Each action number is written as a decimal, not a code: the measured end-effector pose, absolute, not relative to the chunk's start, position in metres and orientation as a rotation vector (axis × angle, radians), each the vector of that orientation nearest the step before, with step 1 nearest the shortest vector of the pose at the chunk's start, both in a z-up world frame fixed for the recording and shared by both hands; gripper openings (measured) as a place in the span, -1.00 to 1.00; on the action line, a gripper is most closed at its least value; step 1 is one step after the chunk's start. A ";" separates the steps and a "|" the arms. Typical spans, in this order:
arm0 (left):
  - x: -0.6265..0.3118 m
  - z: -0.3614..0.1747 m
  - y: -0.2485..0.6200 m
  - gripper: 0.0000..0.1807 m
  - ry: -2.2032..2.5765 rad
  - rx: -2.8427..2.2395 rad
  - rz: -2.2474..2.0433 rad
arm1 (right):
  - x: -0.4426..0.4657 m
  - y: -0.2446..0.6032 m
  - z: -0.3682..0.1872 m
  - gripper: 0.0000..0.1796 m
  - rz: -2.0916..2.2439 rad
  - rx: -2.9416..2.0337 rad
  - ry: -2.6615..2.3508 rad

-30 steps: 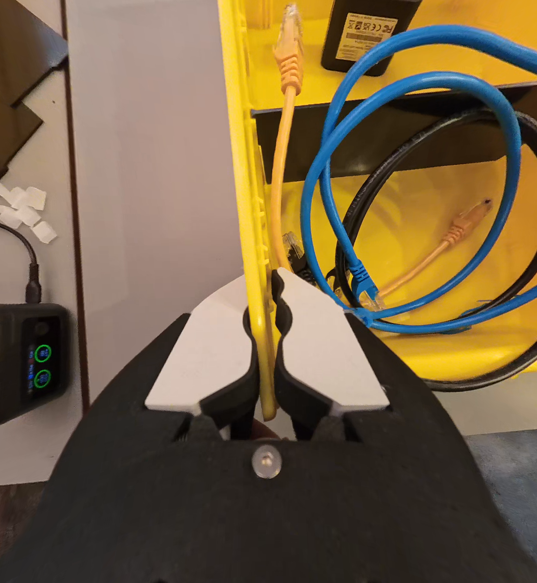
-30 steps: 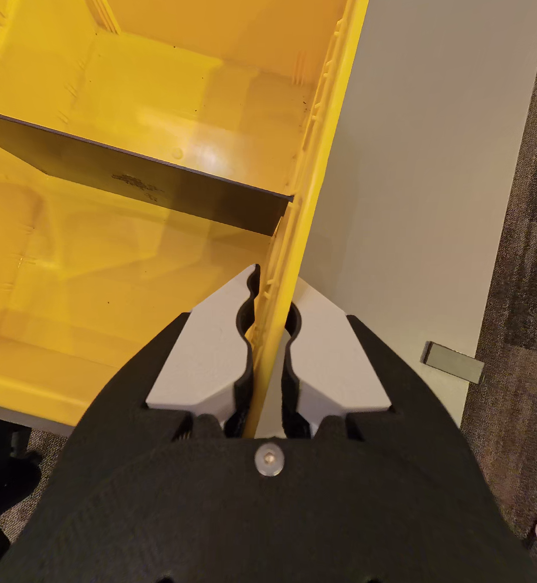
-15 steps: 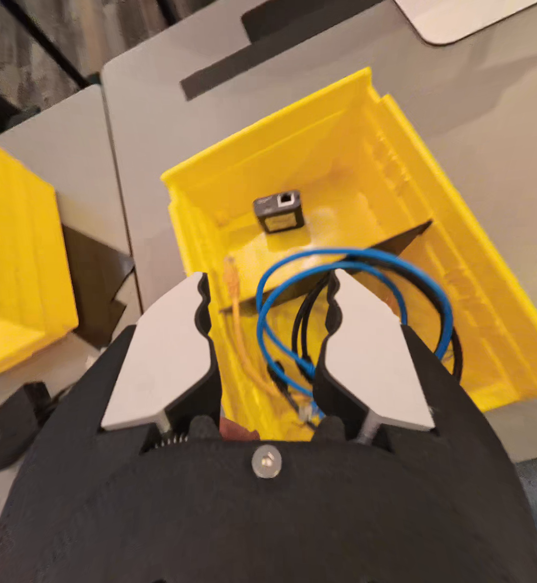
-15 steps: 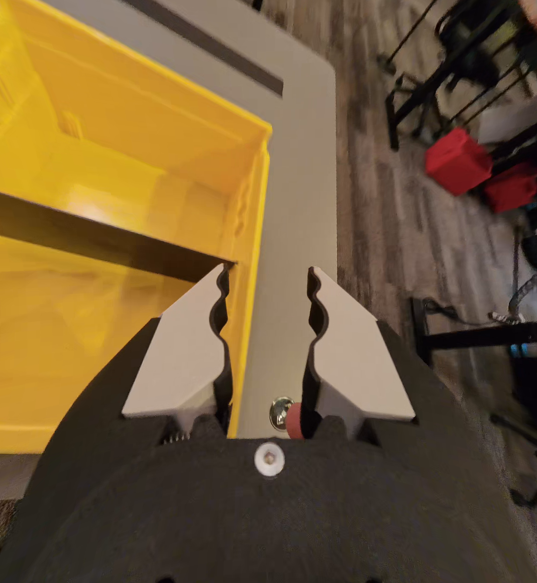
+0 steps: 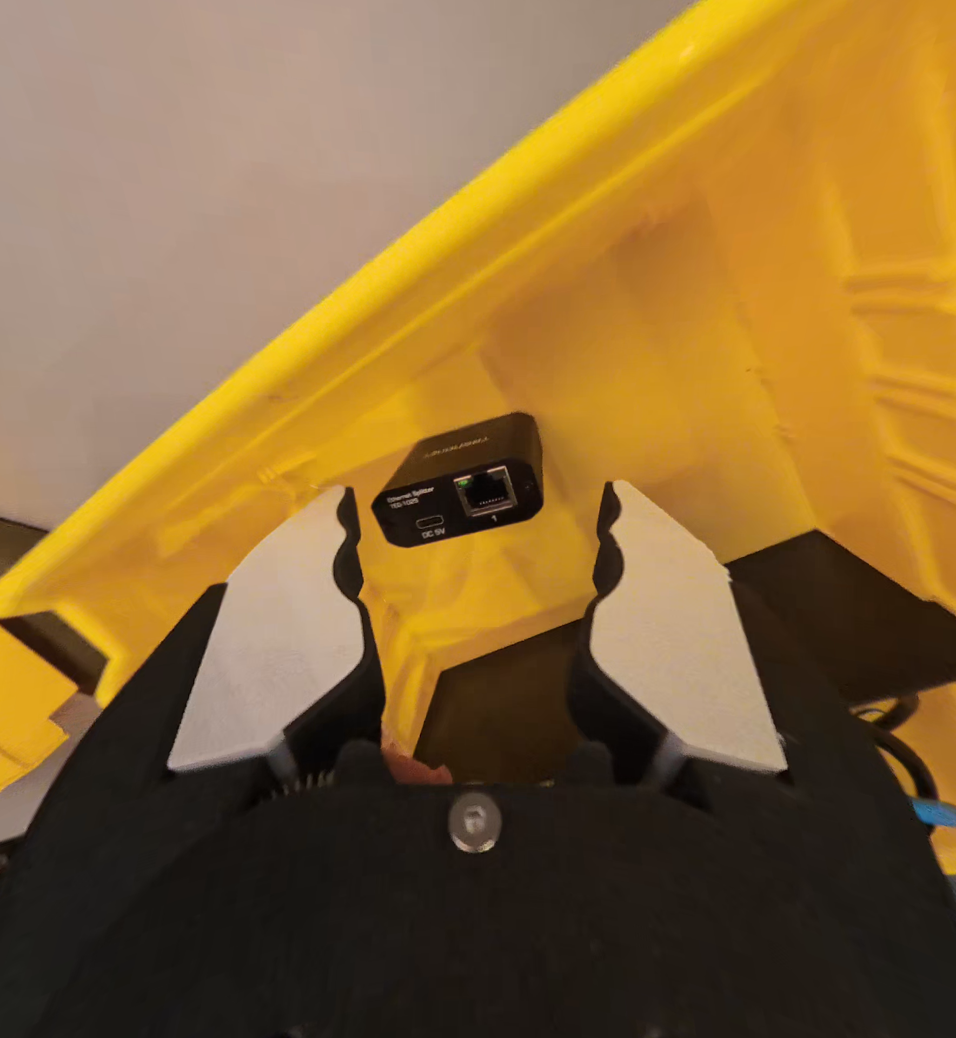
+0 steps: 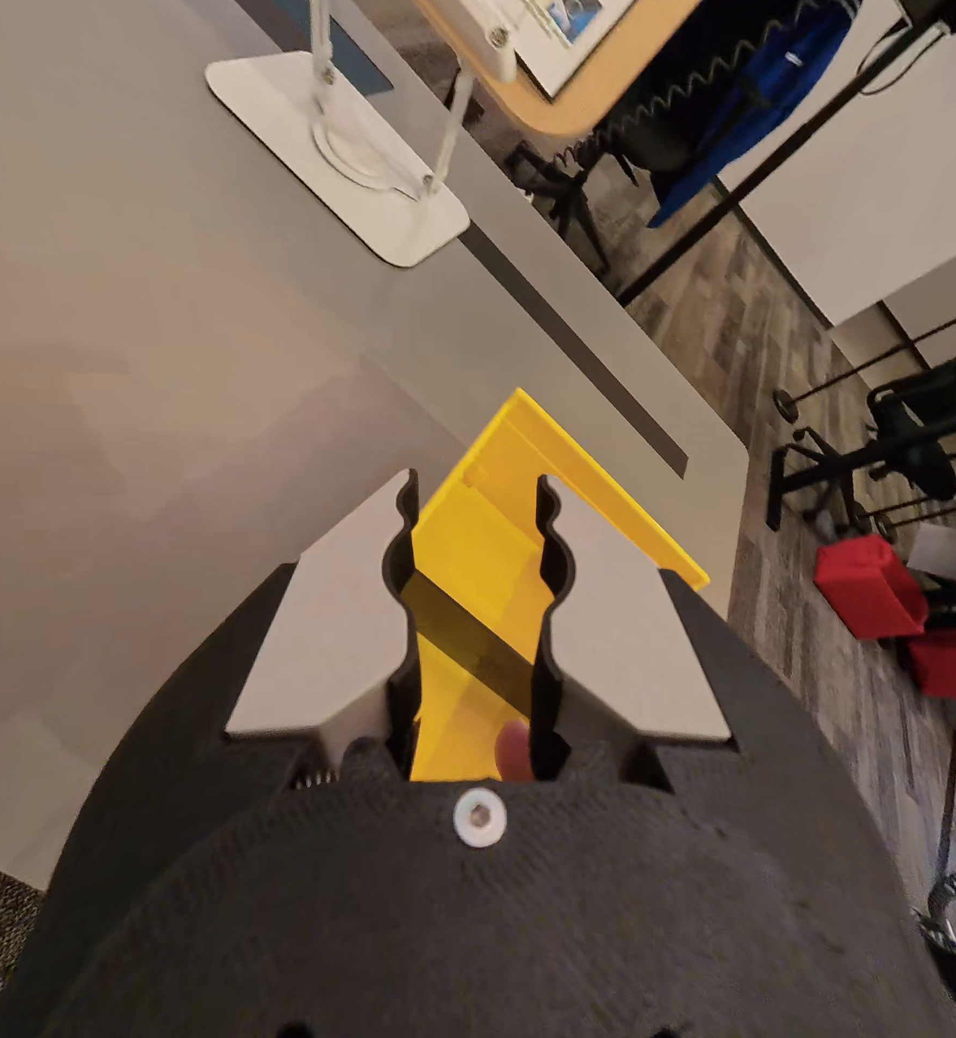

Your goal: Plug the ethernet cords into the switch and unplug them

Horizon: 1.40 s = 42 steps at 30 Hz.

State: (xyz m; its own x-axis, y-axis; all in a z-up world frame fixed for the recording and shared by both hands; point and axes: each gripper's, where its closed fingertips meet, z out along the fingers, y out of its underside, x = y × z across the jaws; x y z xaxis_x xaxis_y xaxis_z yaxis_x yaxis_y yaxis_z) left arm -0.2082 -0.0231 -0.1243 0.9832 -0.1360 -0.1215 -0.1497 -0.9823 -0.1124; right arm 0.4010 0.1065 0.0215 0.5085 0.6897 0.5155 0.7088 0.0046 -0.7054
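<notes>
Grey bench (image 6: 155, 365) carries one yellow bin (image 5: 661, 269), over which both tongs hang spread and empty. Left tongs (image 5: 478, 494) point at one black switch (image 5: 459, 483) on the bin floor beyond a dark divider (image 5: 498, 702); right tongs (image 6: 476, 483) hover higher, two red boxes (image 6: 869, 584) on the floor beyond.

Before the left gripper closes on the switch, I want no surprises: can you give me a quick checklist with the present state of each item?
1. Left gripper open: ok, its jaws stand wide apart.
2. Black switch lined up ahead between the fingertips: ok.
3. Switch's ethernet port free of any plug: ok.
4. Switch resting in the yellow bin, beyond the black divider: ok.
5. Right gripper open and holding nothing: ok.
6. A cord within reach: cannot tell; only a bit of blue cable shows at the edge.
</notes>
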 end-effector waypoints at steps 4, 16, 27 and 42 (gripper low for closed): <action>-0.214 -0.133 -0.020 -0.31 0.180 -3.004 0.218 | 0.376 0.099 0.016 -0.56 0.053 -1.679 -1.234; -0.201 -0.071 -0.012 -0.32 0.289 -2.582 0.106 | 0.292 0.053 0.003 -0.49 0.507 -1.640 -1.350; 0.002 0.065 -0.037 -0.32 0.688 -1.804 -0.420 | 0.135 -0.037 0.049 -0.17 1.317 -1.346 -1.465; 0.121 0.093 -0.051 -0.32 0.822 -1.502 -0.743 | 0.108 -0.062 0.082 -0.32 1.843 -1.095 -1.286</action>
State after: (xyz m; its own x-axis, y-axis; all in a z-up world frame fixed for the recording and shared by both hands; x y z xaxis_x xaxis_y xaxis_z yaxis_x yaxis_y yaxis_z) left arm 0.1208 -0.0509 0.0931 0.5450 -0.8384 -0.0071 -0.0767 -0.0414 -0.9962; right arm 0.1078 -0.0623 0.0816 -0.4554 0.8472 -0.2737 -0.0351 -0.3243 -0.9453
